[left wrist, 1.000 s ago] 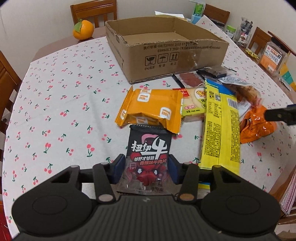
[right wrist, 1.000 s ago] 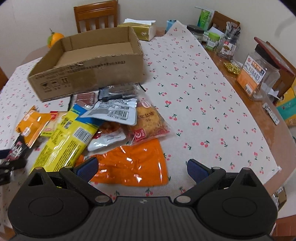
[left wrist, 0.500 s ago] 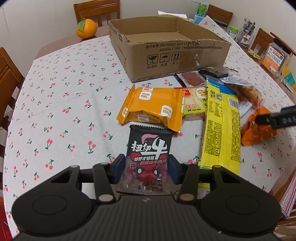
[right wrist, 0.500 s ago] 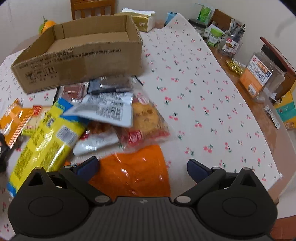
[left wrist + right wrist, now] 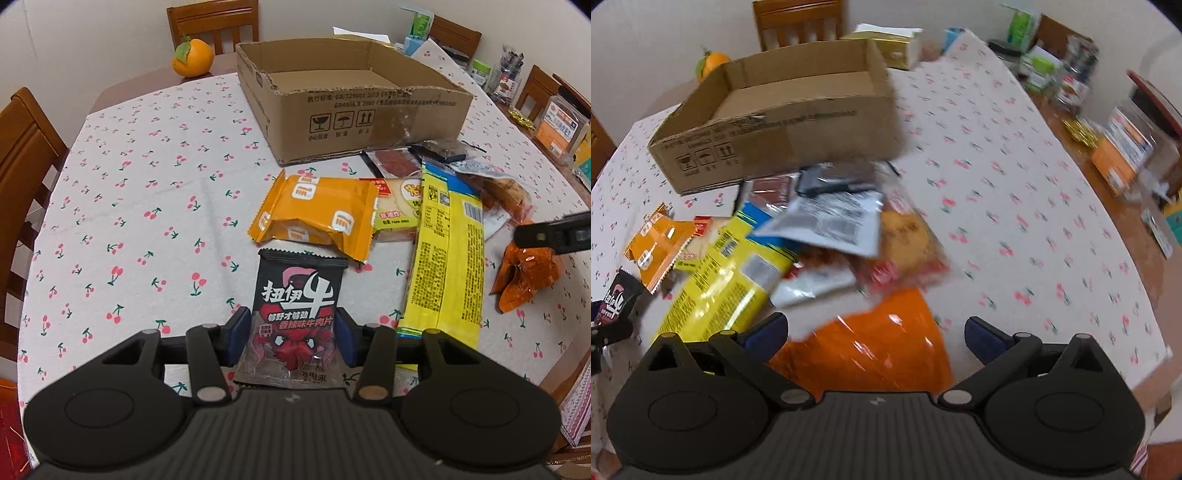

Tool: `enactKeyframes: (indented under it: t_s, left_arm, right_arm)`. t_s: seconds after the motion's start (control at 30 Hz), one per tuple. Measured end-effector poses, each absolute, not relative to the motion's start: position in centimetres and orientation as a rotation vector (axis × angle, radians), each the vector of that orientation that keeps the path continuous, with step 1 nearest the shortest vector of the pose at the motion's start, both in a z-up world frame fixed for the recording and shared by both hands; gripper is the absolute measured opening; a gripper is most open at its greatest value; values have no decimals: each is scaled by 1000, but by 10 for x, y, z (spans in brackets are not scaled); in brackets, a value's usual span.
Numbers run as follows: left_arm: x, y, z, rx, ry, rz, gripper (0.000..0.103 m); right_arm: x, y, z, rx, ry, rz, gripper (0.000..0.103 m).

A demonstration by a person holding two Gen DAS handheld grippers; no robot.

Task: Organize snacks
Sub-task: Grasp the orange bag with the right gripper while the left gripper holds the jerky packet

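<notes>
Black packet [image 5: 297,321] clamped by its side edges between the blue pads of the left gripper [image 5: 293,338], jaws drawn in narrow on it. Long axis running straight away from the camera, crimped top edge pointing toward the cardboard box [image 5: 354,110], printed face up (red cartoon figure at the near end, white characters above). Lower end lost under the gripper body; whether lifted off the cloth or resting on it, cannot tell.

Just beyond, an orange packet [image 5: 314,218] lying crosswise, its long axis left to right, one corner nearly reaching the black packet's top edge. To its right a long yellow packet [image 5: 447,258], lengthwise toward the box, overlapping a heap of other snacks.

Right gripper [image 5: 875,336] spread wide, blue pads standing clear on either side of a crinkled orange bag [image 5: 871,350] (nothing pinched). View blurred on this side. One dark finger of it showing at the right edge of the left wrist view, above the same orange bag [image 5: 524,277].

Box open-topped and bare inside, near the far side of the table.

Round wooden table under a white cloth [image 5: 129,206] printed with red cherries. Orange fruit [image 5: 192,59] with a green leaf beyond the cloth's far edge. Wooden chairs [image 5: 212,22] around, pale walls behind. Jars and small boxes [image 5: 1123,147] crowding the uncovered rim on the right.
</notes>
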State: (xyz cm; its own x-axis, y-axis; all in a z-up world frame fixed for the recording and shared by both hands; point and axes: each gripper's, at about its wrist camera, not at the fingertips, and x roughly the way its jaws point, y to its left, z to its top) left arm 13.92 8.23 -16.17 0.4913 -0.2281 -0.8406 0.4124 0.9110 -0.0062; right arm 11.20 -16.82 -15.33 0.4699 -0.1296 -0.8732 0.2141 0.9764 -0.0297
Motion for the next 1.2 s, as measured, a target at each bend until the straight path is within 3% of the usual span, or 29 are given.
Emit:
enactKeyframes:
  t_s: [0.4,0.83,1.03,1.2]
  left_arm:
    - [136,81,-158,206,981,-396,48]
    - [139,80,-158,208,992,-409,48]
    - [140,83,-158,208,995,-409,48]
    - [141,84,-160,205,1003,-414,48]
  right_arm:
    - [89,-152,-173,-113,1106,-223,103]
    - [73,-164,-181,69,1102,-167,103]
    - [83,-149,-182,49,1068,-146,93]
    - [78,-157,-176,51,1055,-158,77]
